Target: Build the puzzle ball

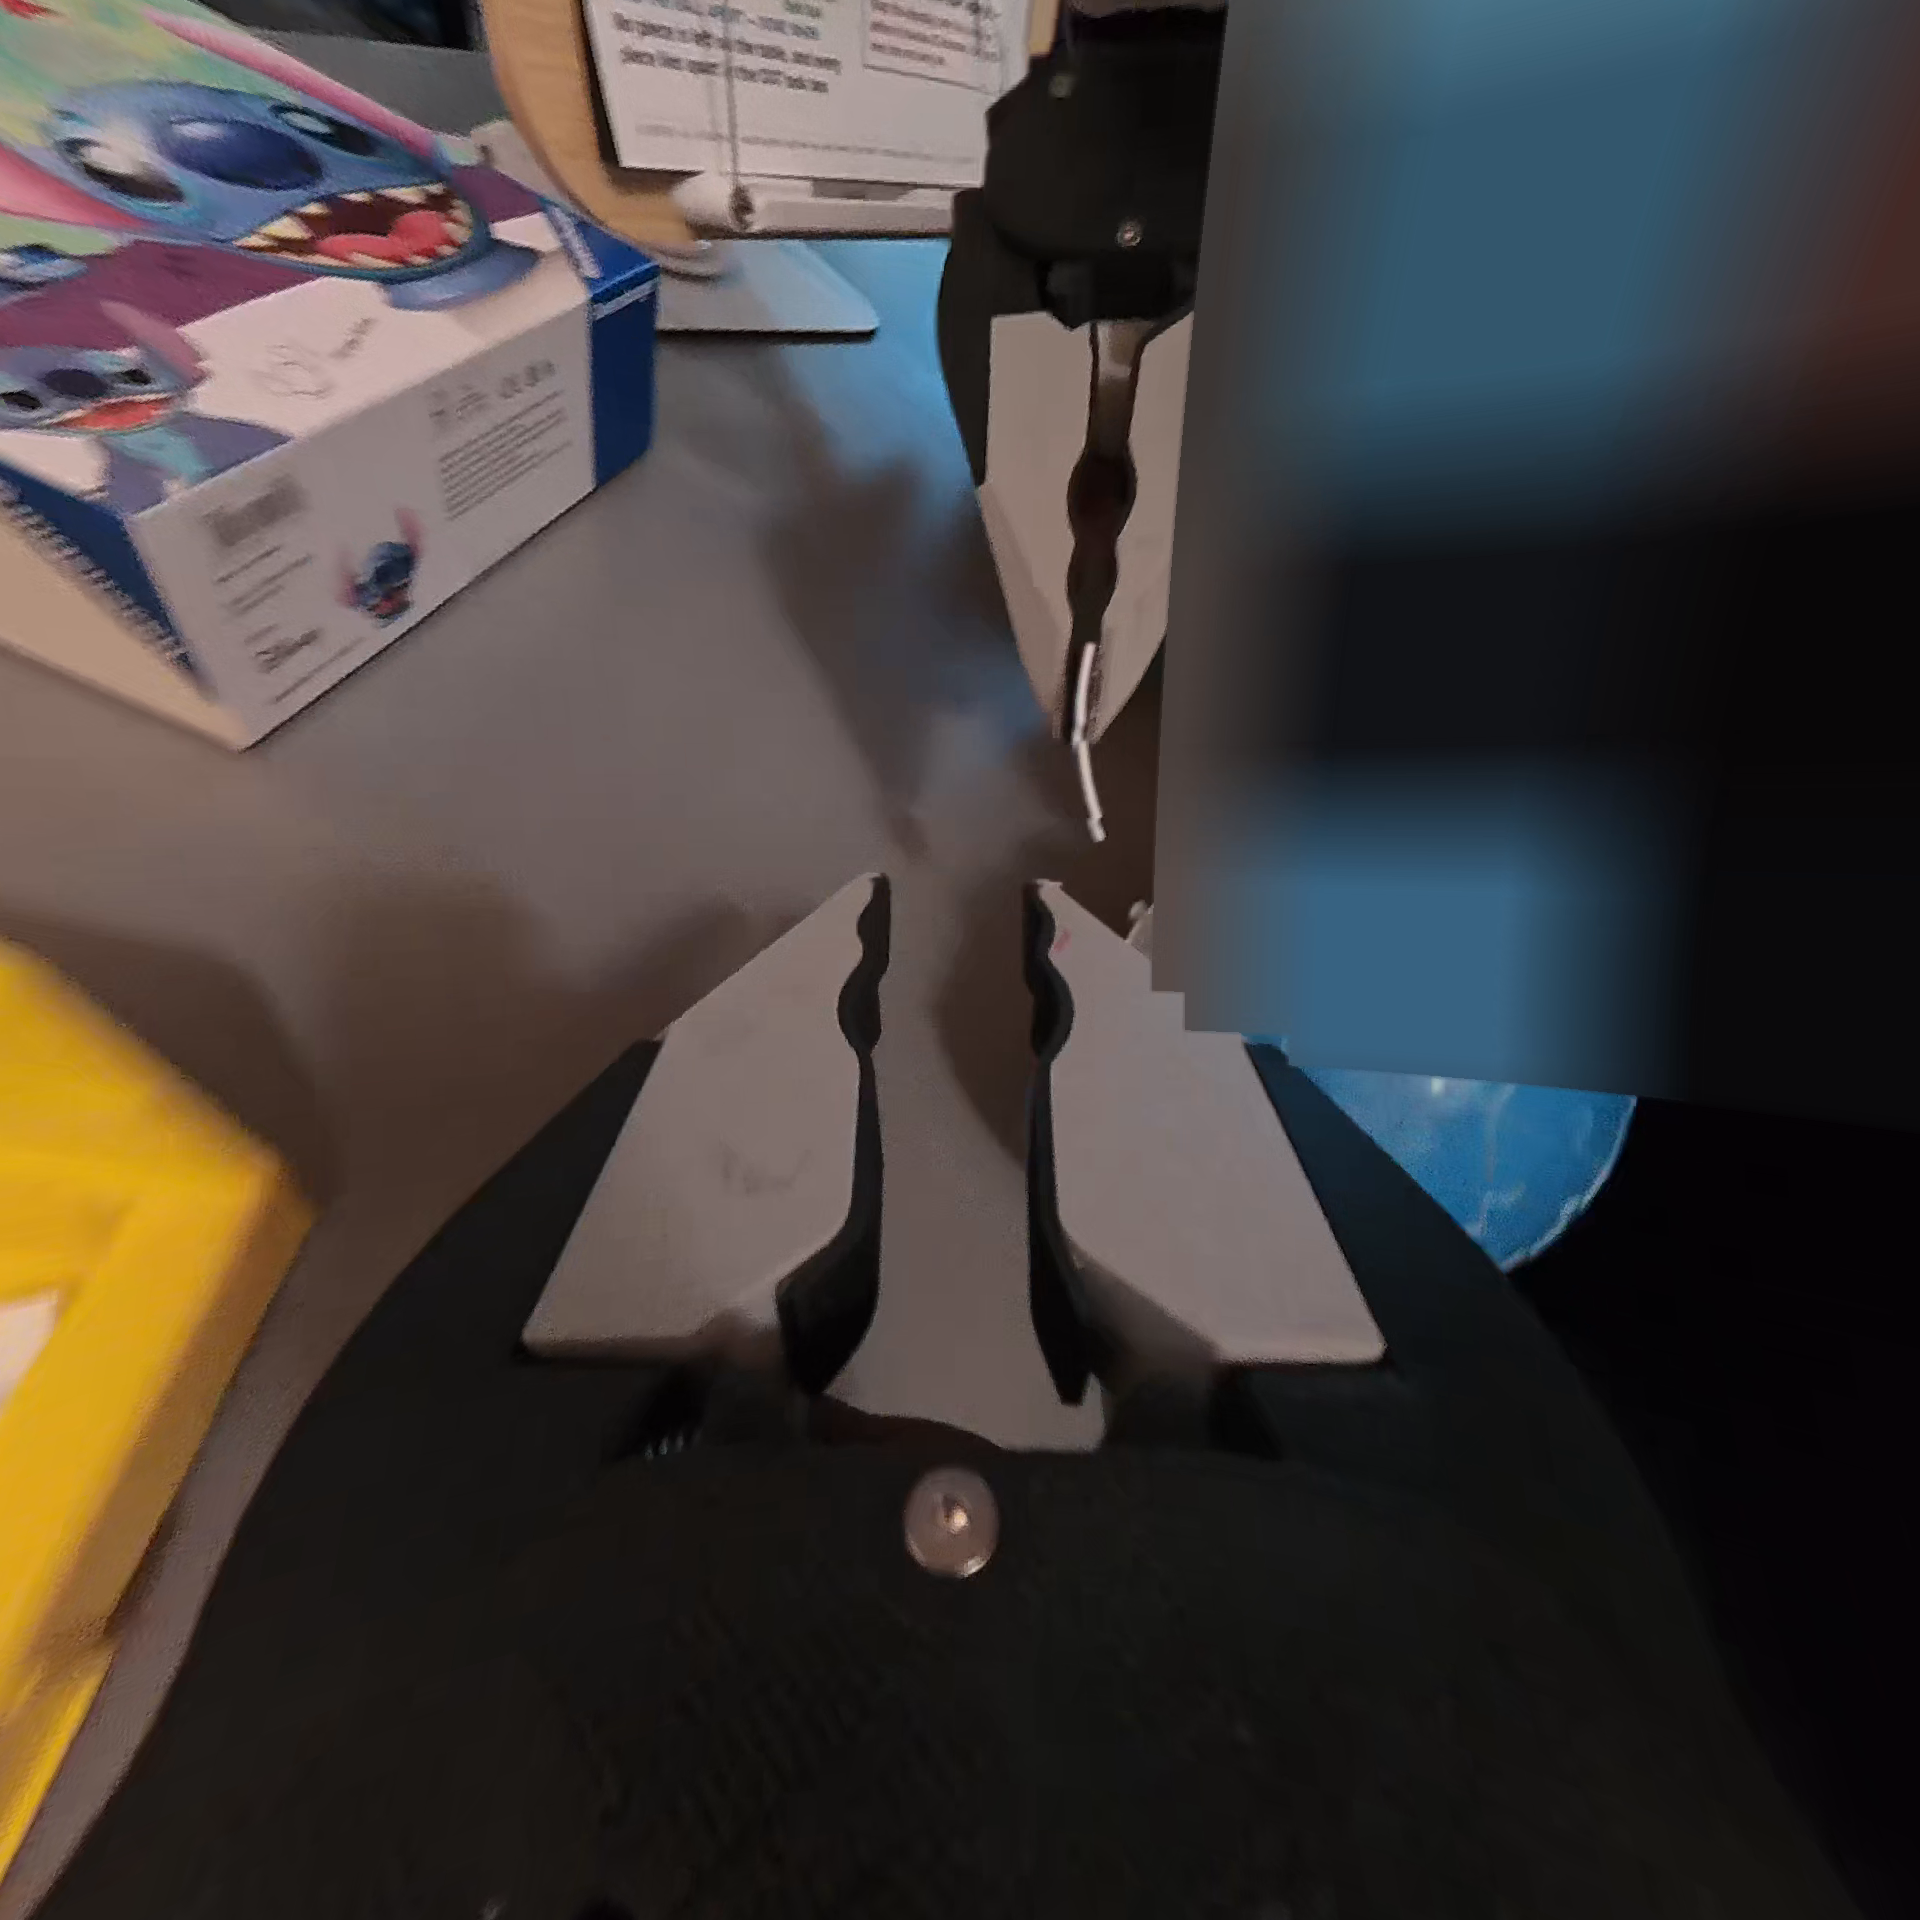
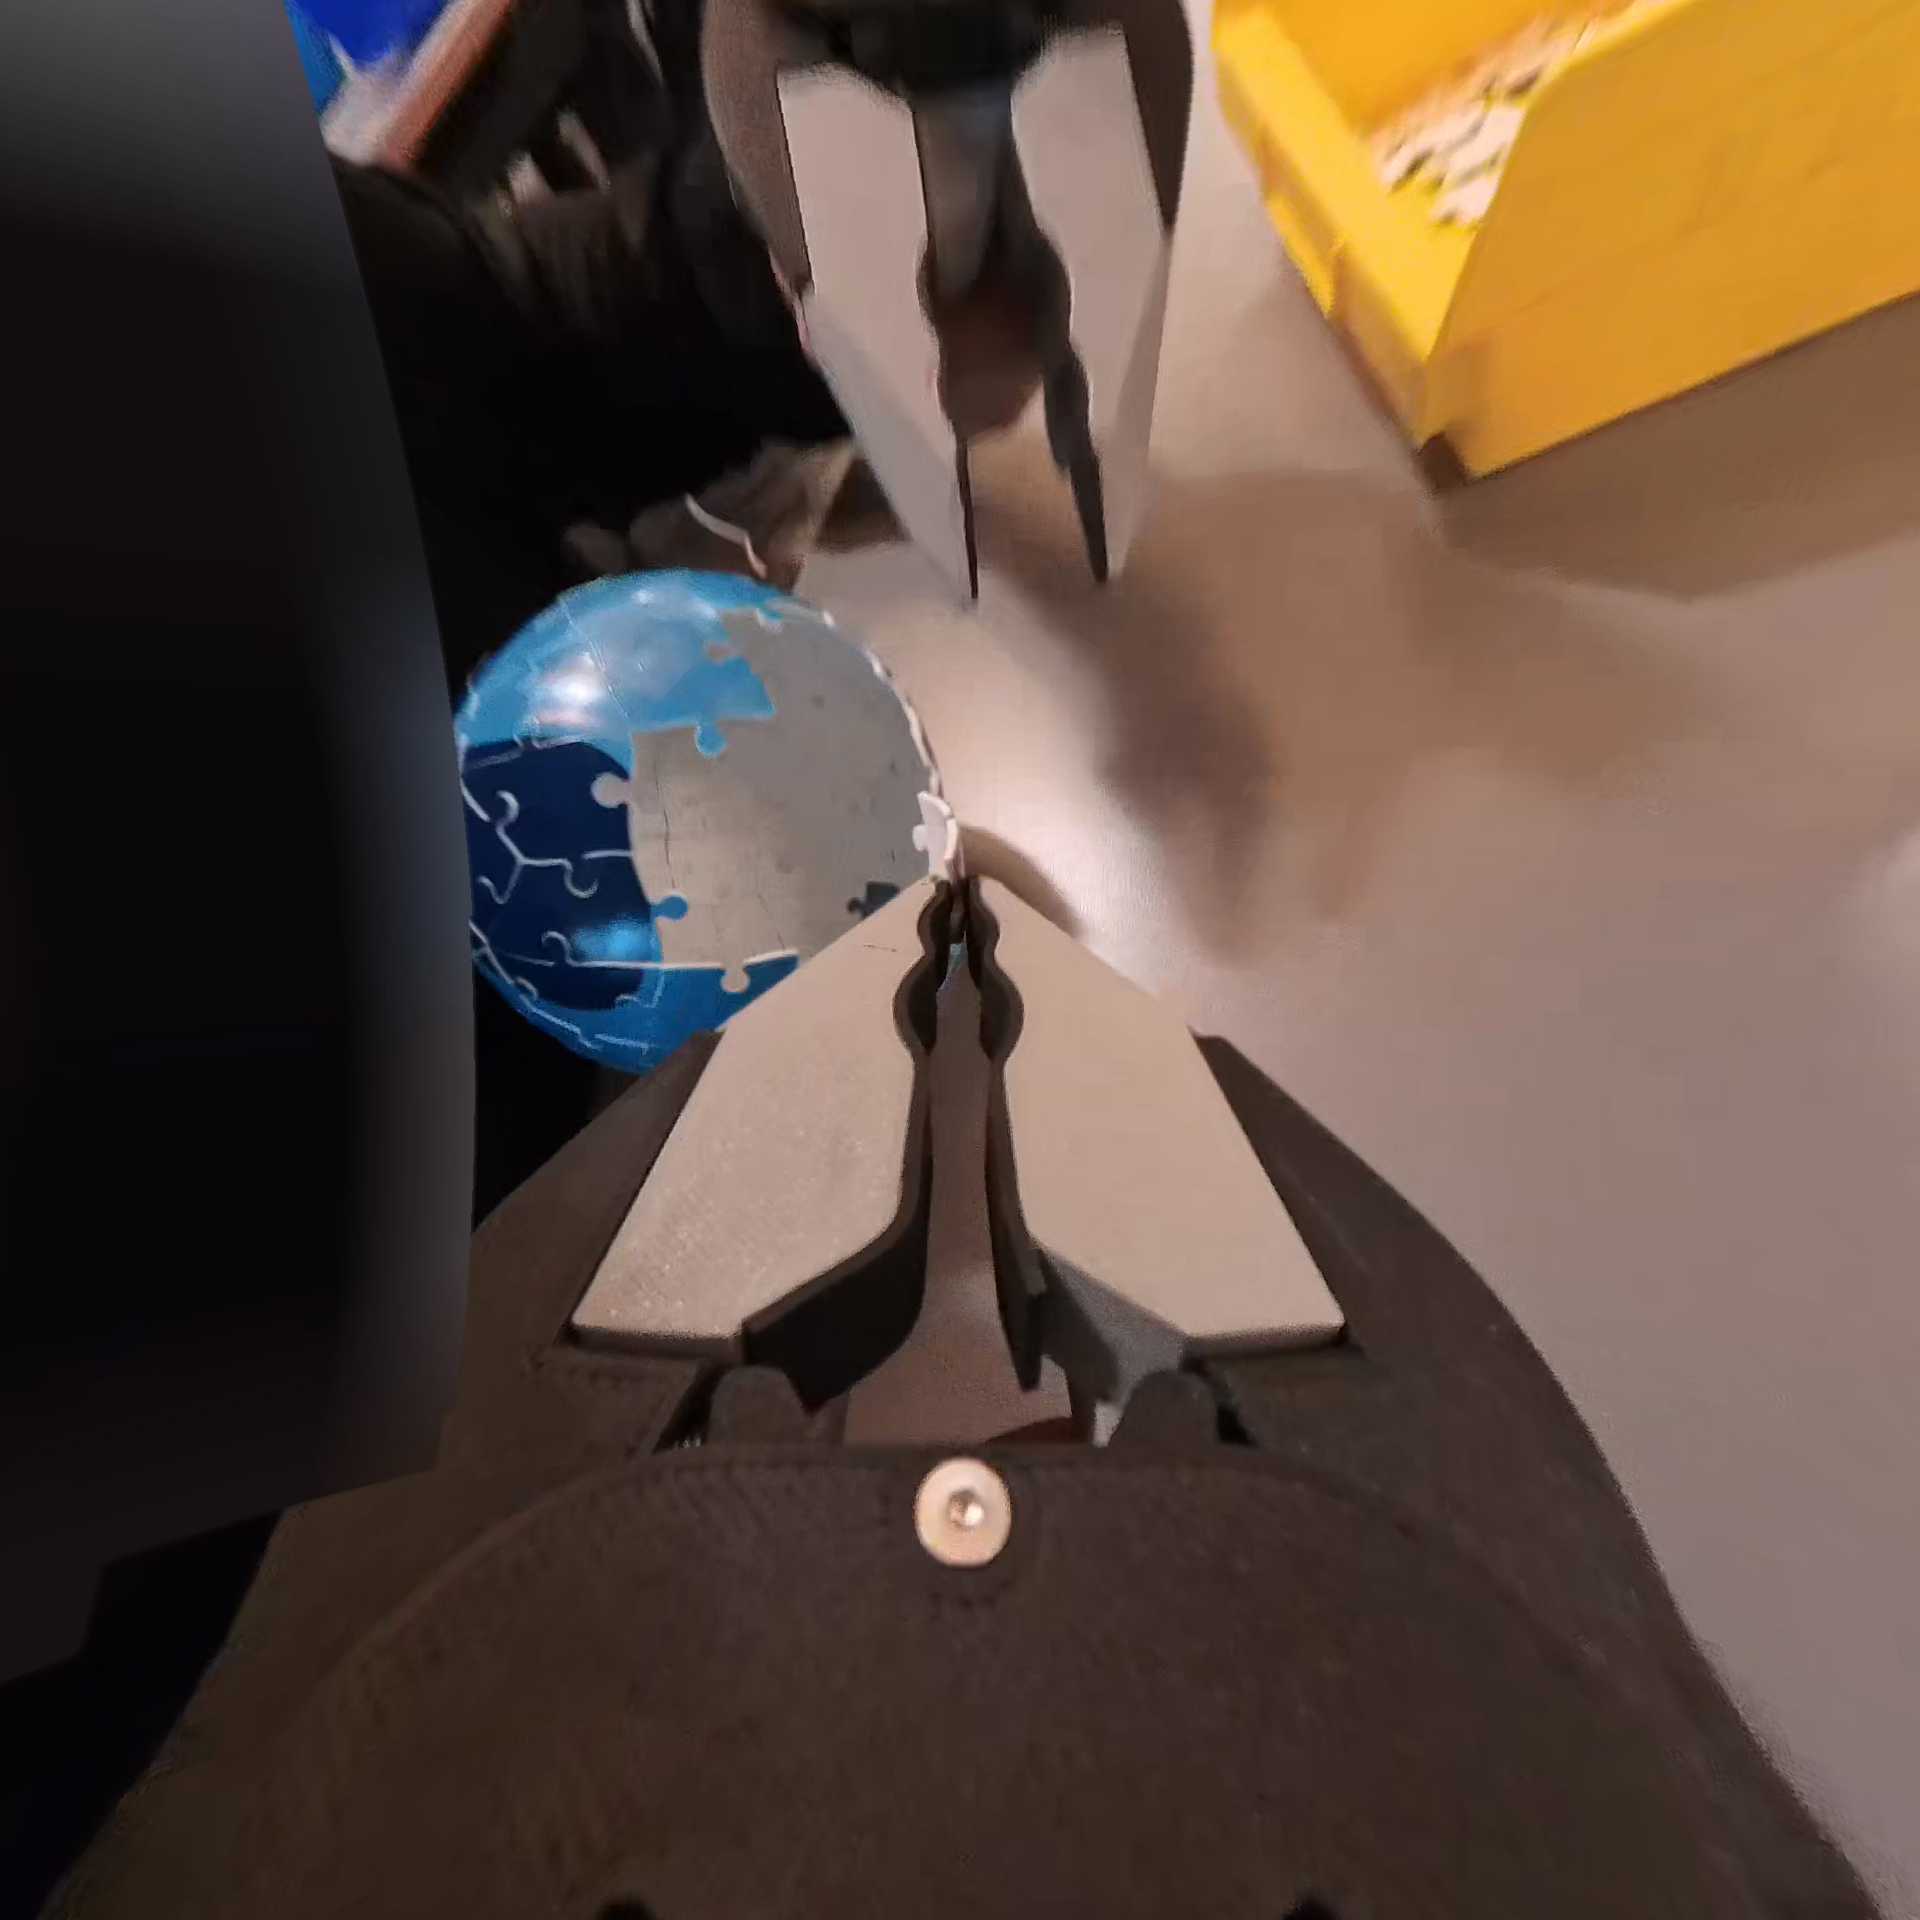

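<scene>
The puzzle ball is partly built. It has glossy blue pieces on the left and a bare grey opening facing me. It also shows in the left wrist view at the lower right. My right gripper is shut on a thin white puzzle piece, which sticks out of its tips next to the ball's rim. The left wrist view shows that piece edge-on between the right gripper's fingers. My left gripper is open and empty above the table. In the right wrist view it points down beyond the ball.
A yellow bin with loose pieces stands at the right, and shows in the left wrist view at the left. A colourful puzzle box lies at the back left. A stand with a paper sheet is behind it. The table is grey. The gap from one gripper's tips to the other's is roughly 7 centimeters.
</scene>
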A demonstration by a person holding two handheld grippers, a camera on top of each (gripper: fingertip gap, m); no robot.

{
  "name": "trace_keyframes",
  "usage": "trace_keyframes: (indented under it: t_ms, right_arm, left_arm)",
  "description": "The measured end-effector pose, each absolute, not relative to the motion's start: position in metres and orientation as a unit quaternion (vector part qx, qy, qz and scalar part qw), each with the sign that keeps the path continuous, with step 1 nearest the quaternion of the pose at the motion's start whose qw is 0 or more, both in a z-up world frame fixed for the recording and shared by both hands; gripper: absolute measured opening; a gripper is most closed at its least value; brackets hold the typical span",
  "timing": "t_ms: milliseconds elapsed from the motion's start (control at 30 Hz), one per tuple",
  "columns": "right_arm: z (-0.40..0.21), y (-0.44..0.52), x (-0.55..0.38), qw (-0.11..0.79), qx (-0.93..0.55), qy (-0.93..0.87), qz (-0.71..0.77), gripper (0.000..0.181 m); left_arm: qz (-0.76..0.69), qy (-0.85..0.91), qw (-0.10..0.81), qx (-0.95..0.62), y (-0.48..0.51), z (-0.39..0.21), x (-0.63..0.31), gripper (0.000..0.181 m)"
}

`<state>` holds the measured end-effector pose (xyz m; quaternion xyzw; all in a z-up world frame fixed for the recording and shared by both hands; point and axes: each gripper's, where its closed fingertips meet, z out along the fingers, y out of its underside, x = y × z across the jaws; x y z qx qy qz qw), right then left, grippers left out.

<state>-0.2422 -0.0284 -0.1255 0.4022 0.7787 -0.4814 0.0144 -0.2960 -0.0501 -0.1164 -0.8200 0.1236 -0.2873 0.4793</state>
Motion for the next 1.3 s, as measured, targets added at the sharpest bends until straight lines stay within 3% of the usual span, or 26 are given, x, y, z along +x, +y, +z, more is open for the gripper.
trace_keyframes:
  t_ms: [133, 367, 967, 1300]
  right_arm:
    - [-0.138, -0.046, -0.235, 0.083, 0.388, 0.801, -0.448, 0.000]
    - [-0.142, -0.061, -0.224, 0.114, 0.394, 0.804, -0.429, 0.000]
    - [-0.145, -0.040, -0.227, 0.116, 0.424, 0.790, -0.429, 0.000]
    - [-0.149, -0.045, -0.227, 0.125, 0.422, 0.790, -0.427, 0.000]
  left_arm:
    - [-0.200, 0.103, 0.494, -0.840, -0.073, -0.131, -0.329, 0.025]
    - [-0.165, 0.054, 0.471, -0.865, -0.098, -0.165, -0.352, 0.025]
    - [-0.139, 0.112, 0.479, -0.860, -0.107, -0.178, -0.338, 0.027]
    - [-0.130, 0.060, 0.532, -0.835, -0.106, -0.162, -0.355, 0.023]
